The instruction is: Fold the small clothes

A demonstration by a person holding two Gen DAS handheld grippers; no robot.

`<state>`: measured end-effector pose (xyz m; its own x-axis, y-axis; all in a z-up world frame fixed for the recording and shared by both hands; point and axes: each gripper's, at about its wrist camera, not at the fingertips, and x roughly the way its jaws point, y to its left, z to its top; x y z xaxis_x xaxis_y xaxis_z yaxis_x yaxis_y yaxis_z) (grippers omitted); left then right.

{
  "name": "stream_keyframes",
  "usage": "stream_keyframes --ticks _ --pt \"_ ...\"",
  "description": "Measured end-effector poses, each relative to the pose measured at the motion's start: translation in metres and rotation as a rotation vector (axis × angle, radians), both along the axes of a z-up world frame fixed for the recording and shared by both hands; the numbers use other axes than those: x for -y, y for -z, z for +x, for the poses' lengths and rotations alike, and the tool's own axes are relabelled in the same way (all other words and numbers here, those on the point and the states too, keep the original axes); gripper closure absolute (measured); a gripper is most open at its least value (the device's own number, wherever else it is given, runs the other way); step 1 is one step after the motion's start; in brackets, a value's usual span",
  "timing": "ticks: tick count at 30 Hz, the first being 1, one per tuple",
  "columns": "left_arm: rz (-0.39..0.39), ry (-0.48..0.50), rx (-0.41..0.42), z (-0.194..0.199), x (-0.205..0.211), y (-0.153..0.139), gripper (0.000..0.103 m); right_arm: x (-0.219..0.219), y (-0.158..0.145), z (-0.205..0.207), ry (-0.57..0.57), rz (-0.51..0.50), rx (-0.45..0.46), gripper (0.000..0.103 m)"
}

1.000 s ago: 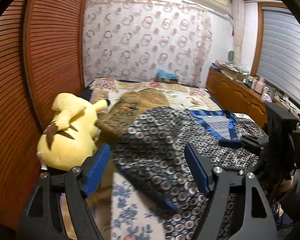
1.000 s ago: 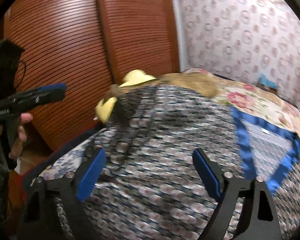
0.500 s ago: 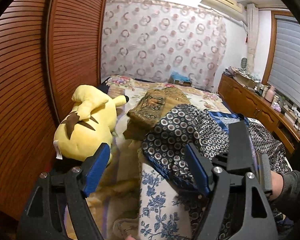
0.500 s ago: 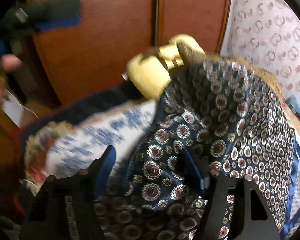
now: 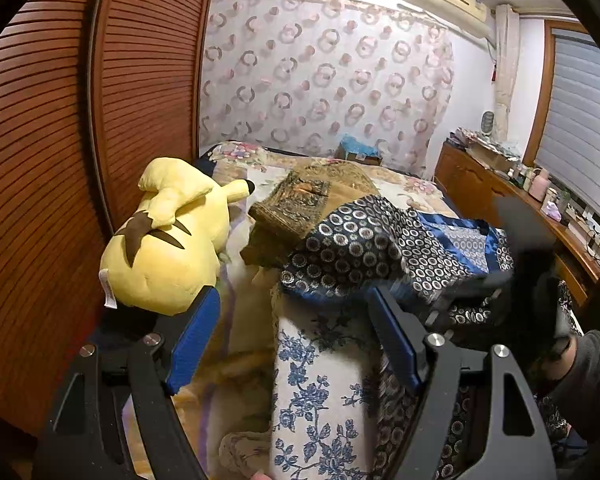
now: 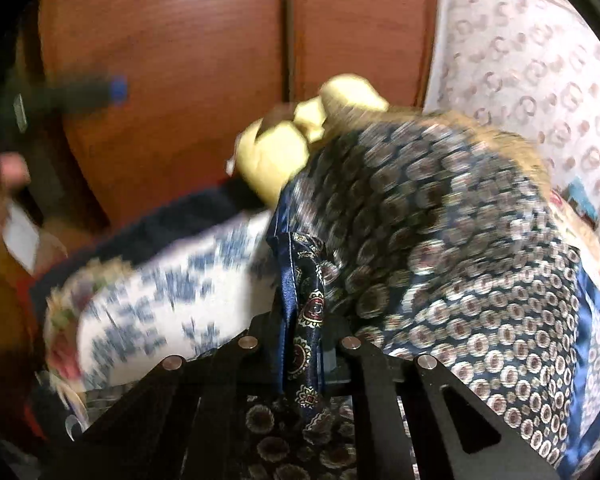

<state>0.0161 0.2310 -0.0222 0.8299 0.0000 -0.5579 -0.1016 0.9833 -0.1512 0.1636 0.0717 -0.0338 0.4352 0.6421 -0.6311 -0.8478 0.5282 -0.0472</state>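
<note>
A dark blue silky garment (image 5: 380, 244) with a ring pattern and bright blue trim lies bunched on the bed; it also fills the right wrist view (image 6: 460, 264). My right gripper (image 6: 302, 344) is shut on a folded edge of this garment, near its blue hem. In the left wrist view it shows as a dark blurred shape (image 5: 512, 280) at the right, on the cloth. My left gripper (image 5: 296, 344) is open and empty, held above a white pillow with blue flowers (image 5: 320, 392), just short of the garment's near edge.
A yellow plush toy (image 5: 168, 240) lies at the bed's left side by the slatted wooden wardrobe (image 5: 60, 140). A folded brown patterned cloth (image 5: 300, 200) lies behind the garment. A wooden dresser (image 5: 500, 192) with clutter runs along the right wall.
My right gripper has closed on the garment's edge; its jaws were open before. The garment has been drawn back toward the right, uncovering the pillow. My left gripper stays open.
</note>
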Motion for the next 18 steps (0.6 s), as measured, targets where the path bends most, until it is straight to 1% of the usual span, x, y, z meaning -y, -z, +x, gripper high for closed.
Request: stream_keyframes --ticks 1,3,5,7,9,10,12,16,18 --pt "-0.002 0.003 -0.002 0.001 0.001 0.001 0.025 0.013 -0.010 0.005 0.025 0.067 -0.009 0.093" --pt "-0.005 0.011 -0.009 0.005 0.006 0.004 0.025 0.034 -0.023 0.011 0.077 0.145 -0.006 0.093" --pt "-0.003 0.025 -0.014 0.008 0.012 0.007 0.025 0.065 -0.034 0.019 0.144 0.248 -0.026 0.093" --pt "-0.001 0.037 -0.020 0.010 0.017 0.009 0.025 0.095 -0.037 0.023 0.218 0.293 -0.038 0.093" --pt "0.000 0.050 -0.024 0.013 0.023 0.011 0.025 0.114 -0.034 0.023 0.283 0.281 -0.016 0.093" --pt "0.002 0.056 -0.028 0.016 0.026 0.013 0.025 0.124 -0.029 0.025 0.315 0.262 -0.018 0.093" --pt "0.003 0.064 -0.030 0.019 0.031 0.014 0.025 0.141 -0.014 0.033 0.393 0.194 -0.040 0.093" --pt "0.010 0.086 -0.034 0.025 0.041 0.014 0.025 0.153 0.007 0.038 0.441 0.106 -0.043 0.089" --pt "0.017 0.097 -0.037 0.028 0.046 0.014 0.025 0.156 0.011 0.035 0.437 0.075 -0.019 0.082"
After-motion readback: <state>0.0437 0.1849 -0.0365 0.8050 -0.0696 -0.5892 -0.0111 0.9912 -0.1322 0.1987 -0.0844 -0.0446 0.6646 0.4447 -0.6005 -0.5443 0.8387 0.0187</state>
